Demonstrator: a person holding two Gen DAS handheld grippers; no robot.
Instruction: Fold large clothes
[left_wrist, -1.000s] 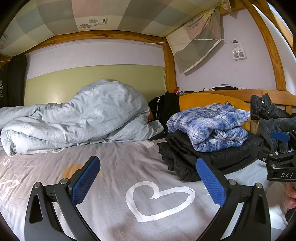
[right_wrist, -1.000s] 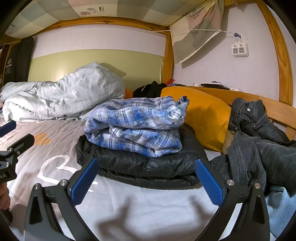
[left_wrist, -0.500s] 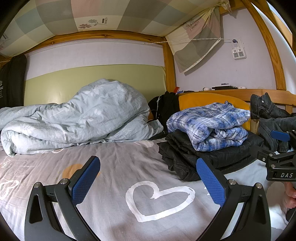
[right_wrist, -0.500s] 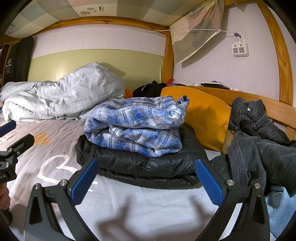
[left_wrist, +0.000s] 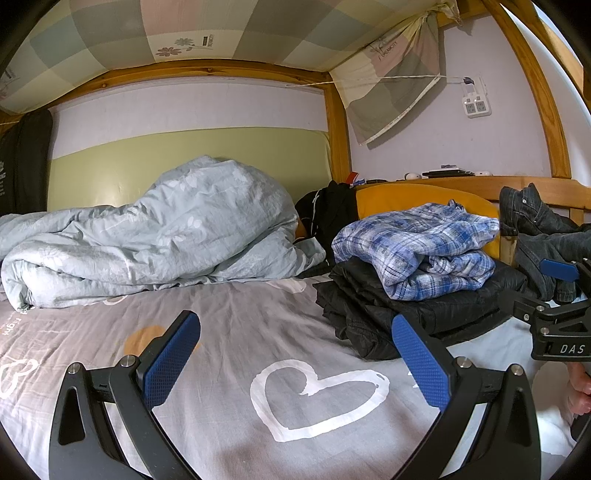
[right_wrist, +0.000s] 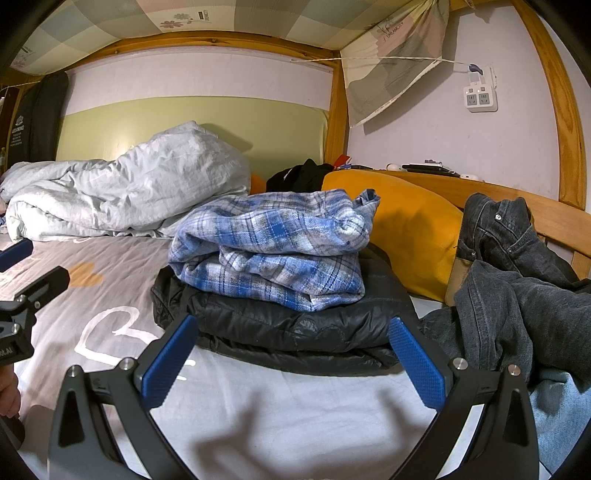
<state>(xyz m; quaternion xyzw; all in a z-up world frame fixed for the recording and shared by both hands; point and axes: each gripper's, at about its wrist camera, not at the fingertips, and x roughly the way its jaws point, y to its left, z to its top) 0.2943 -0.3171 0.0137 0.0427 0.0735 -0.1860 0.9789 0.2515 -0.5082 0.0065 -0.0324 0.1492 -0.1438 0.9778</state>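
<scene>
Both grippers empty above the bed

We hold the left gripper (left_wrist: 295, 354) and right gripper (right_wrist: 293, 354) spread apart; the folded plaid shirt (right_wrist: 273, 247) tops the black jacket (right_wrist: 295, 328).

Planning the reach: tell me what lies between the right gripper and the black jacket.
Only bare white sheet lies between the right gripper and the black jacket, in the right wrist view.

The plaid shirt (right_wrist: 273, 251) is covering most of the black jacket (right_wrist: 295, 325) top, and the jacket's far side is lying out of sight. The dark jeans (right_wrist: 517, 295) are running off the right wrist view's right edge. Small items on the wooden ledge (left_wrist: 443, 172) are showing too small to identify, perhaps a phone among them.
</scene>
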